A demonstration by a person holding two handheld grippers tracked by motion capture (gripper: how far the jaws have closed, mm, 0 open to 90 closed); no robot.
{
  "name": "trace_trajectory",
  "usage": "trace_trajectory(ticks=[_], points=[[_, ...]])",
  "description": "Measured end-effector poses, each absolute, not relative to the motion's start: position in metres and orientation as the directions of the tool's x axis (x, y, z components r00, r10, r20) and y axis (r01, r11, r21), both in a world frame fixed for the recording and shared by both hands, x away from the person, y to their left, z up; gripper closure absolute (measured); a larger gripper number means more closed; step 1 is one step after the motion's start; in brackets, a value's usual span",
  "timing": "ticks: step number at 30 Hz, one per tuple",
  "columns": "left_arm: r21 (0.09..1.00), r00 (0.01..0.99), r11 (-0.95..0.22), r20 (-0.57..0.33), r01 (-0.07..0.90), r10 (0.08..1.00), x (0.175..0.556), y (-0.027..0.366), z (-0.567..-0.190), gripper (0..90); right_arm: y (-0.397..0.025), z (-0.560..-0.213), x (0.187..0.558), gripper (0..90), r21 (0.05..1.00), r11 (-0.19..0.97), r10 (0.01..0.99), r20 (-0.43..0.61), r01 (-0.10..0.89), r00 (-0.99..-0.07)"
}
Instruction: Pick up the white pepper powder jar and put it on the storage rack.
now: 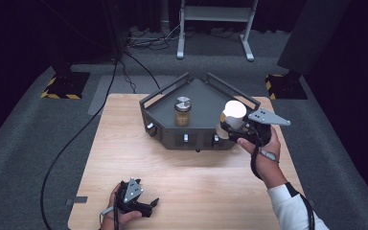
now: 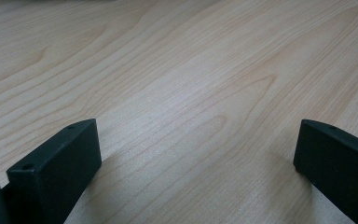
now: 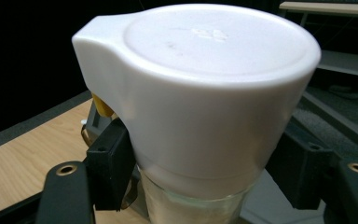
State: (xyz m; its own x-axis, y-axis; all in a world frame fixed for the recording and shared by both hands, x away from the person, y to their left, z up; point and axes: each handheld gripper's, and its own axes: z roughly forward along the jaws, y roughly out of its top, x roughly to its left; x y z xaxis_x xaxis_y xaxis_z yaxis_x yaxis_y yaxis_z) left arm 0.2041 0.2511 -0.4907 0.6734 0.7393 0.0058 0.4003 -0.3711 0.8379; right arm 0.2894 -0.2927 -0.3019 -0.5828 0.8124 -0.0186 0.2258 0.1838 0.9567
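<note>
Right gripper (image 1: 231, 128) pinches a white-lidded jar (image 1: 233, 115), label unreadable; left gripper (image 1: 154, 203) spread.

Left gripper (image 1: 152, 205): black body, grey three-cornered plate on top with small dark holes. Black cable trails from it across the grey carpet toward 11 o'clock. In the left gripper view, jaws are matte black rectangular blocks, one screw hole near each tip.

Right gripper (image 1: 231, 130): same black build, grey plate, black cable looping below. Brass-coloured screw inserts beside its jaws in the right gripper view.

Right forearm: white sleeve (image 1: 292, 206), dark trim.
</note>
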Motion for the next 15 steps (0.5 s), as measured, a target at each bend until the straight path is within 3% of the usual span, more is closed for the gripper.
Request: trace_trajectory(ticks=[15], points=[[0.838,0.673,-0.372,0.007,0.4,0.739,0.204,0.251,-0.491,0.6,-0.276,-0.295,0.318,31.4,0.954,0.174,0.824,-0.005,0.244,-0.567]])
